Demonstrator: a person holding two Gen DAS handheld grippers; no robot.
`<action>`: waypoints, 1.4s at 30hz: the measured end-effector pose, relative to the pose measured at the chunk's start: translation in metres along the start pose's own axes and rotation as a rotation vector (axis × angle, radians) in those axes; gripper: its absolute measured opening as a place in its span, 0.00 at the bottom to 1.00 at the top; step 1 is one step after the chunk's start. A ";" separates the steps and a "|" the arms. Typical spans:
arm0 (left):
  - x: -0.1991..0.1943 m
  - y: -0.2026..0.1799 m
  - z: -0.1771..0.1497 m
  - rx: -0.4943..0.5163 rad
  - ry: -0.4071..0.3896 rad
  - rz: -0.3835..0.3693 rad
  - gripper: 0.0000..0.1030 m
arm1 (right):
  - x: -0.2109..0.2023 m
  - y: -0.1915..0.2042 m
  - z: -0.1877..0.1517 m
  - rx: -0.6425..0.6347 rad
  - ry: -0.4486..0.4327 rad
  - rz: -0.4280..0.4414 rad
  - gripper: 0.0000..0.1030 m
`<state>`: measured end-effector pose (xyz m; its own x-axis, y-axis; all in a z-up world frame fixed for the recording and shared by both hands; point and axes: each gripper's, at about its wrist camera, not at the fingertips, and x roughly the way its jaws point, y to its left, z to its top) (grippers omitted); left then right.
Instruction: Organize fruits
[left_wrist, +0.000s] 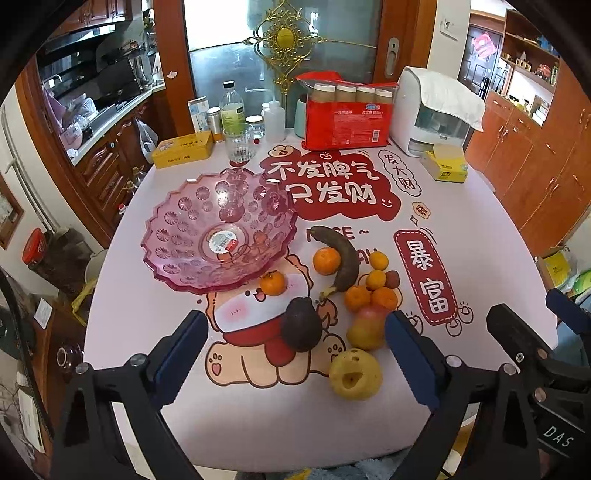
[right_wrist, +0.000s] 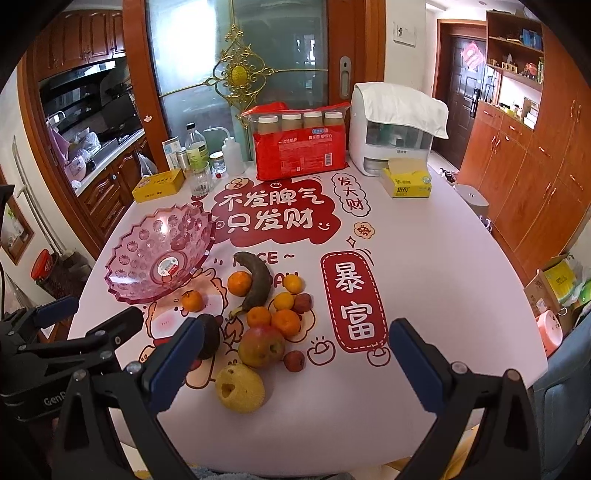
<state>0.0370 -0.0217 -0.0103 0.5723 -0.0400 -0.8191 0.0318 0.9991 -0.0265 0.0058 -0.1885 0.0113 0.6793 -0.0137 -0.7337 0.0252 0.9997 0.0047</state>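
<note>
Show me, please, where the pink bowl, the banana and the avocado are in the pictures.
pink bowl (left_wrist: 173, 236): left wrist view, on its patterned inner wall, left of the sticker.
banana (left_wrist: 341, 254): left wrist view, on the middle of its dark curved body.
avocado (left_wrist: 301, 325): left wrist view, on the centre of its dark skin.

**Colours and patterns on the table**

Bowl (left_wrist: 221, 229): translucent pink, moulded rosette pattern, red-and-white sticker.
Tablecloth (left_wrist: 480, 258): pale pink, red-and-white characters, cartoon print.
Banana (left_wrist: 341, 258): dark brown.
Avocado (left_wrist: 301, 325): near black.
Pear (left_wrist: 355, 374): yellow.
Tangerines (left_wrist: 326, 261): orange.
Tissue pack (left_wrist: 445, 166), right of frame: yellow.
</note>
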 end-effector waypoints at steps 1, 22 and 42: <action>0.001 0.001 0.001 0.000 -0.001 0.002 0.92 | 0.001 0.001 0.000 0.002 0.000 0.002 0.98; -0.004 0.020 -0.002 -0.001 -0.002 0.007 0.93 | -0.006 0.019 0.000 -0.011 -0.004 -0.013 0.98; -0.005 0.028 -0.009 0.047 0.015 0.004 0.94 | -0.012 0.035 -0.014 0.004 0.010 -0.050 0.98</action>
<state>0.0282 0.0064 -0.0121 0.5605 -0.0356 -0.8274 0.0684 0.9977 0.0034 -0.0118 -0.1534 0.0109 0.6702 -0.0630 -0.7395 0.0612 0.9977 -0.0294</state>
